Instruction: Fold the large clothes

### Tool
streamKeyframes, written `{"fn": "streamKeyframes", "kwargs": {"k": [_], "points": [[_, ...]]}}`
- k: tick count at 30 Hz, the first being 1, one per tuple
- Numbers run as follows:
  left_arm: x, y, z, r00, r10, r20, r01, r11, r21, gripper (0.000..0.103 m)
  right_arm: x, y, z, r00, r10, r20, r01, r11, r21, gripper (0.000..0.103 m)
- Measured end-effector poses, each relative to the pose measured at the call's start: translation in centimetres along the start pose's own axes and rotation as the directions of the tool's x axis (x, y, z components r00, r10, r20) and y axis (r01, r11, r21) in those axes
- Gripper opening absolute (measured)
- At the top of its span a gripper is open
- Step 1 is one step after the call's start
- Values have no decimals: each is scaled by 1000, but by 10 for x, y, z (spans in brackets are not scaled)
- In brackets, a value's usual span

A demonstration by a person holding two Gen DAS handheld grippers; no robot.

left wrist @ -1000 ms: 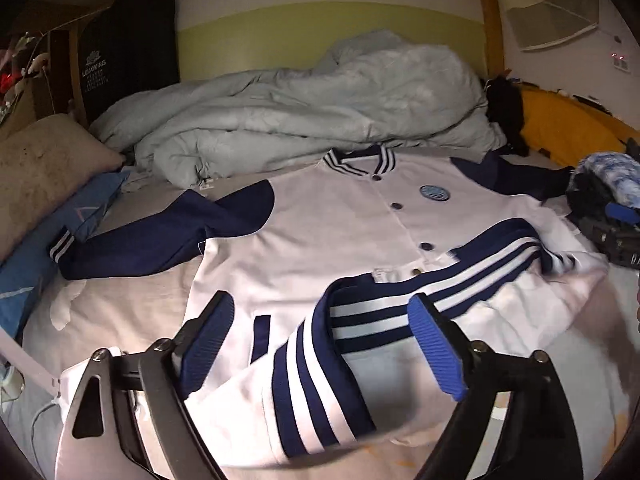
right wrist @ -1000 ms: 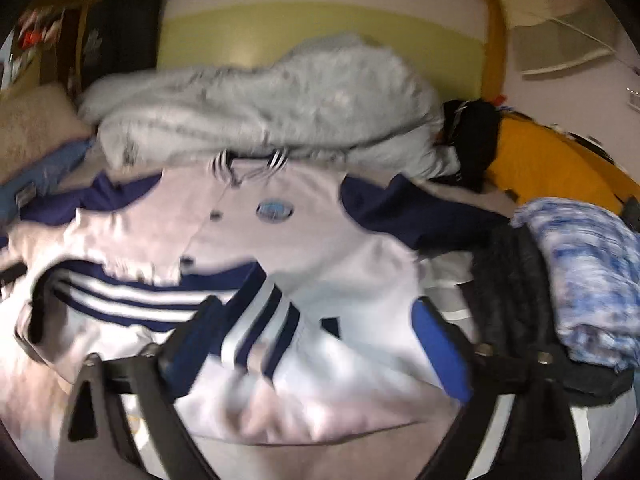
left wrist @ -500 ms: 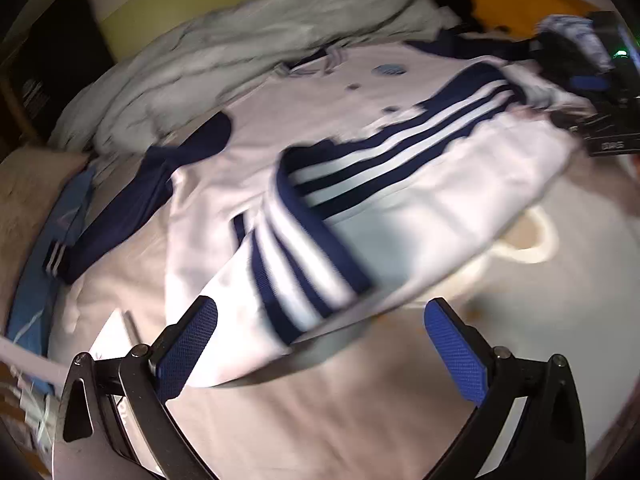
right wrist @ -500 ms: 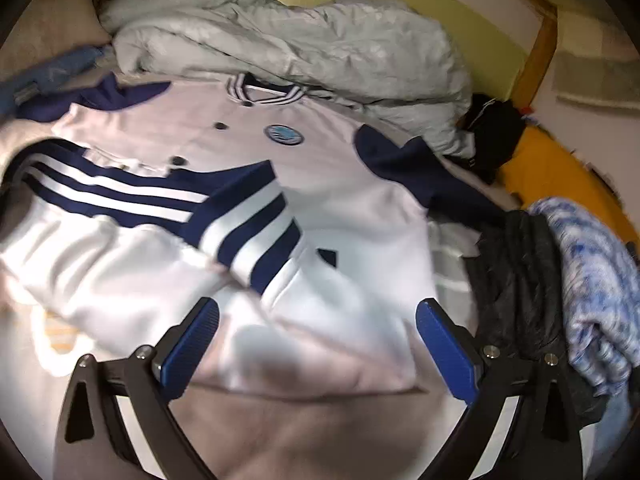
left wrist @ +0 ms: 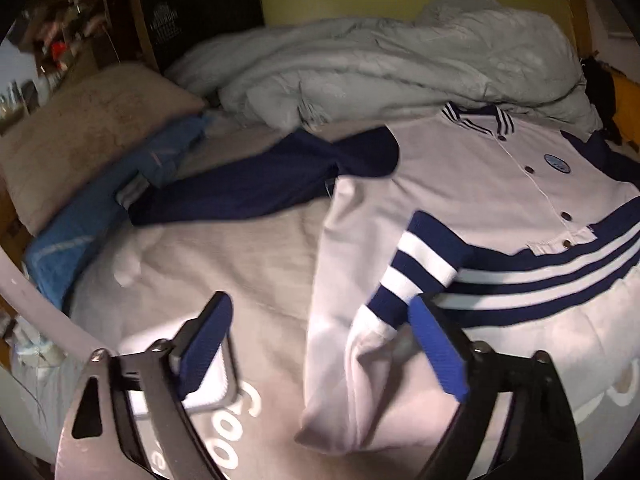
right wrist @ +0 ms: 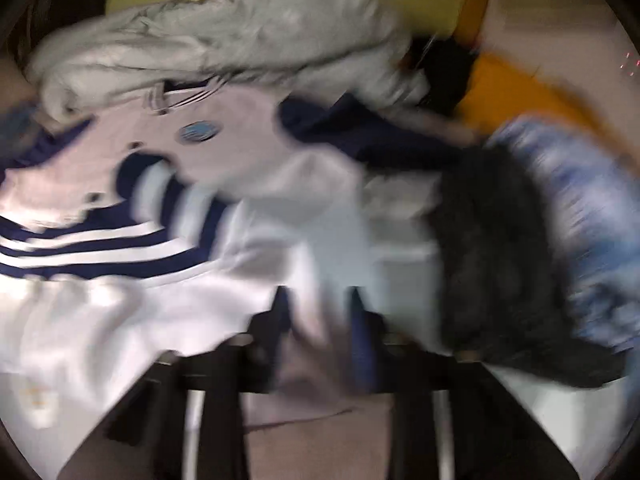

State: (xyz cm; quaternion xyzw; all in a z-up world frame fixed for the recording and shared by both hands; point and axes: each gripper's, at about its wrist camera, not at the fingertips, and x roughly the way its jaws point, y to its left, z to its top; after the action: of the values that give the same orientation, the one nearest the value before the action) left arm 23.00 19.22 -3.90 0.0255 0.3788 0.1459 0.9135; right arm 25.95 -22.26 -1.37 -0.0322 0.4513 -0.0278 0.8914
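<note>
One jacket (left wrist: 448,184), white knit body with two navy sleeves and navy-and-white striped ribbing at collar and hem, lies front-up on the bed (left wrist: 224,264). Its lower half is folded up, so the striped hem band crosses the chest ahead of both tongs. One round blue badge (left wrist: 557,163) sits on the chest; four dark snaps show along the placket.

Left tongs (left wrist: 320,344): two blue ribbed pads, spread wide and closing. Only bare sheet lies between them; the folded white edge of the jacket touches or just overlaps the right-hand pad, too blurred to settle. They point down at a slant.

Right tongs (right wrist: 320,328): heavy motion blur. The two pads stand close together and are closing, with a bunch of white jacket fabric between them; they appear to pinch it. They point steeply down.

Beyond the jacket: one crumpled pale grey duvet (left wrist: 380,64). Left of the left tongs: one beige pillow (left wrist: 84,128) and one blue folded cloth (left wrist: 96,216). Right of the right tongs: one black garment (right wrist: 496,248) and one blue-and-white mottled cloth (right wrist: 584,216).
</note>
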Motion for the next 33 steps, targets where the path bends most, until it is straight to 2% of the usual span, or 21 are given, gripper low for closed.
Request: {"fn": "streamKeyframes", "kwargs": {"k": [1, 3, 5, 7, 9, 10, 12, 14, 15, 16, 18, 19, 20, 21, 22, 23, 25, 27, 28, 31, 33], "points": [[6, 1, 1, 999, -24, -28, 23, 1000, -12, 78, 1, -4, 0, 999, 50, -14, -50, 998, 27, 21], [19, 9, -2, 991, -46, -125, 38, 997, -65, 65, 1, -8, -1, 998, 63, -13, -63, 998, 31, 21], [27, 16, -11, 977, -116, -178, 90, 985, -151, 22, 3, -11, -1, 999, 48, -21, -48, 998, 27, 20], [28, 21, -13, 967, -205, -148, 172, 962, -213, 4, 2, -16, -4, 998, 59, -10, -58, 996, 62, 5], [10, 21, -5, 983, -179, -37, 169, 967, -188, 4, -6, -21, -4, 997, 73, 26, -75, 992, 102, 4], [-1, 19, 0, 985, -171, 17, 171, 970, -171, 3, -13, -22, -2, 996, 71, 54, -77, 991, 113, 3], [-23, 21, 9, 979, -182, 98, 198, 960, -200, 3, -29, -23, 2, 992, 69, 110, -83, 988, 128, 3], [-35, 24, 14, 969, -203, 141, 231, 947, -223, 3, -38, -25, 6, 989, 67, 132, -88, 984, 158, 3], [-37, 23, 15, 970, -196, 143, 224, 952, -211, 3, -39, -28, 8, 988, 76, 135, -99, 980, 173, 3], [-33, 21, 16, 977, -179, 117, 200, 961, -194, 4, -37, -30, 9, 988, 83, 127, -105, 978, 181, 3], [-9, 19, 12, 992, -124, -4, 122, 978, -170, 9, -17, -29, 8, 997, 58, 41, -64, 985, 162, 3], [7, 19, 6, 994, -87, -69, 74, 983, -166, 16, -6, -28, 7, 999, 50, -1, -49, 986, 157, 4], [16, 21, -1, 992, -72, -106, 53, 984, -169, 30, 5, -27, 3, 999, 37, -38, -31, 987, 159, 5], [26, 21, -4, 989, -58, -133, 34, 984, -177, 35, 10, -27, 1, 998, 25, -60, -15, 988, 157, 8], [26, 25, -7, 989, -46, -141, 18, 982, -190, 44, 10, -27, 0, 998, 3, -66, 7, 989, 149, 12], [21, 29, -7, 990, -60, -128, 31, 977, -212, 48, 6, -26, 0, 998, -25, -54, 32, 990, 137, 21], [6, 34, -5, 991, -98, -90, 74, 969, -236, 51, -8, -28, 1, 999, -41, -15, 43, 990, 134, 28], [-8, 36, -8, 990, -115, -86, 91, 966, -244, 51, -23, -32, 2, 1000, 0, 31, -5, 989, 150, 37], [-15, 35, -14, 986, -131, -105, 100, 961, -257, 51, -28, -33, 2, 999, 13, 40, -19, 987, 158, 40], [-16, 35, -31, 966, -189, -174, 125, 939, -321, 51, -36, -34, -5, 999, 47, 27, -51, 985, 166, 40], [-8, 37, -35, 963, -160, -217, 86, 945, -315, 47, -41, -30, -8, 998, 62, 13, -63, 984, 166, 40]]}}
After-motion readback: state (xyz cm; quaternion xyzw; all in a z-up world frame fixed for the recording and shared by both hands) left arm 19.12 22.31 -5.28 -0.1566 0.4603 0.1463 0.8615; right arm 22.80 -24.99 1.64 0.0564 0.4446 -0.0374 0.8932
